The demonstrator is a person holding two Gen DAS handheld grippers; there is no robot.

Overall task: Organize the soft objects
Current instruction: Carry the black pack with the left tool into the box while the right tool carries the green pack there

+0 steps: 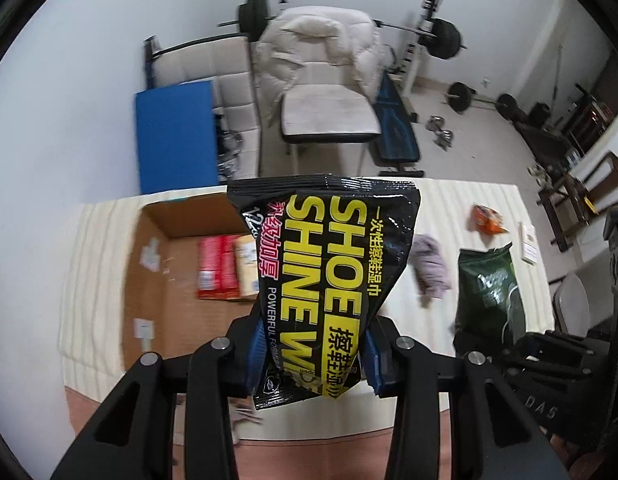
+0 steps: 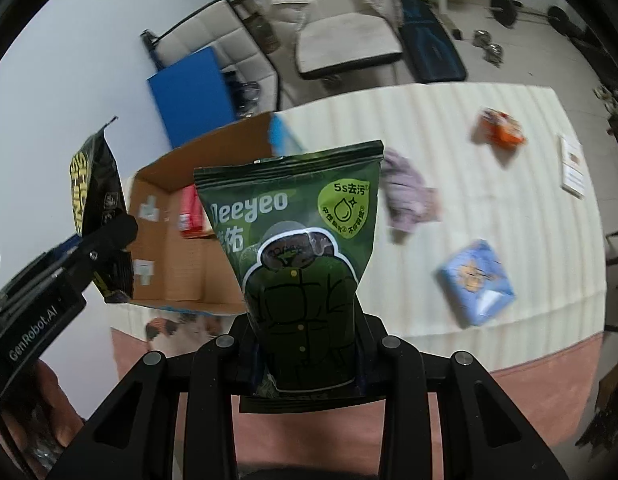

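My left gripper [image 1: 313, 356] is shut on a black and yellow shoe shine wipes pack [image 1: 329, 280], held upright in the air above the cardboard box [image 1: 149, 280]. It also shows in the right wrist view [image 2: 97, 208], at the left. My right gripper [image 2: 309, 360] is shut on a green Deeyeo wipes pack [image 2: 305, 264], held upright above the table just right of the box [image 2: 181, 276]. The green pack also shows in the left wrist view [image 1: 489, 280]. The box holds a red pack [image 1: 215, 266] and a cream pack [image 1: 247, 266].
On the striped white tablecloth [image 2: 509, 200] lie a purple cloth [image 2: 409, 196], an orange snack pack [image 2: 499, 128], a blue tissue pack [image 2: 475, 282] and a white card [image 2: 573, 168]. Behind the table stand a blue board [image 1: 175, 136], a padded chair [image 1: 329, 112] and barbell weights [image 1: 445, 38].
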